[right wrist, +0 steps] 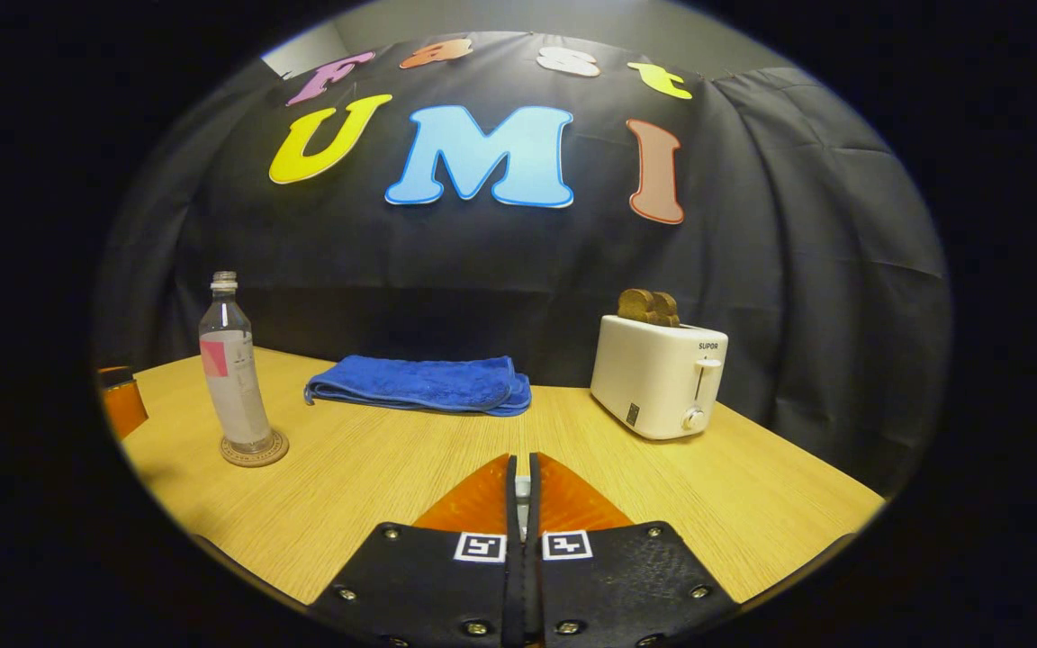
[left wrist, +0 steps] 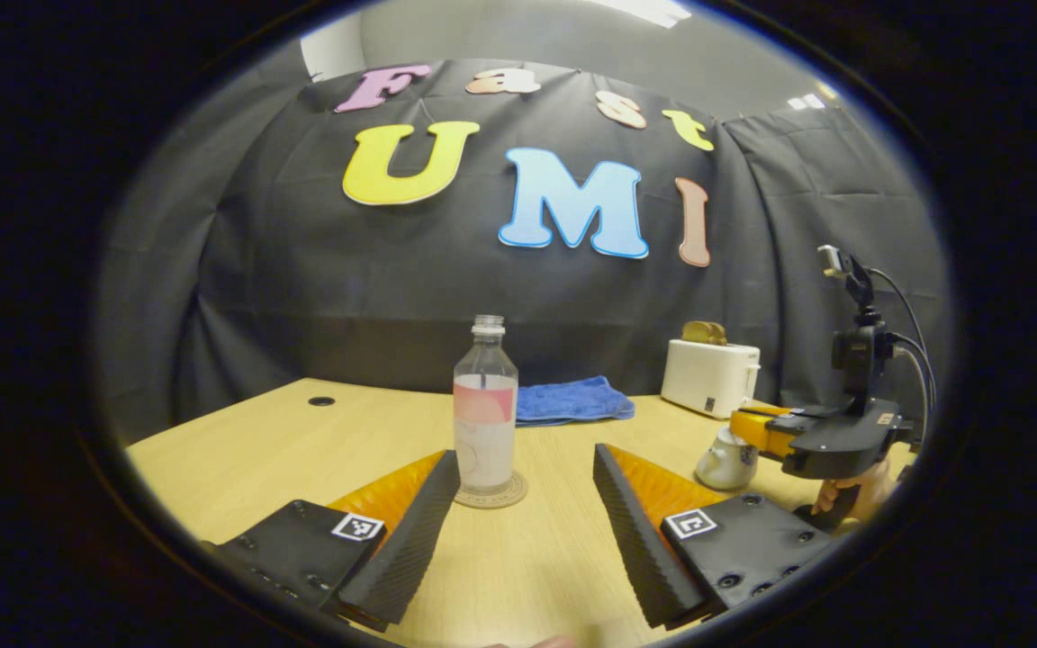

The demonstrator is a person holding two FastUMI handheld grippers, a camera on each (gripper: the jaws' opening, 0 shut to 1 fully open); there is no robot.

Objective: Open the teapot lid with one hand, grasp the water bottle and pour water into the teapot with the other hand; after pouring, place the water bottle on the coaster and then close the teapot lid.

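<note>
Left gripper (left wrist: 518,522) was spread wide with the water bottle (left wrist: 485,405) dead ahead on its coaster (left wrist: 491,492); rigid, slick, top-heavy — grab mid-body; right gripper (right wrist: 523,490) pinched closed on something thin I couldn't identify.

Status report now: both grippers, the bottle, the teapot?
Left gripper open, facing water bottle upright on coaster. Right gripper nearly closed over teapot; grip unclear. Towel and toaster behind, nothing in the way.
</note>
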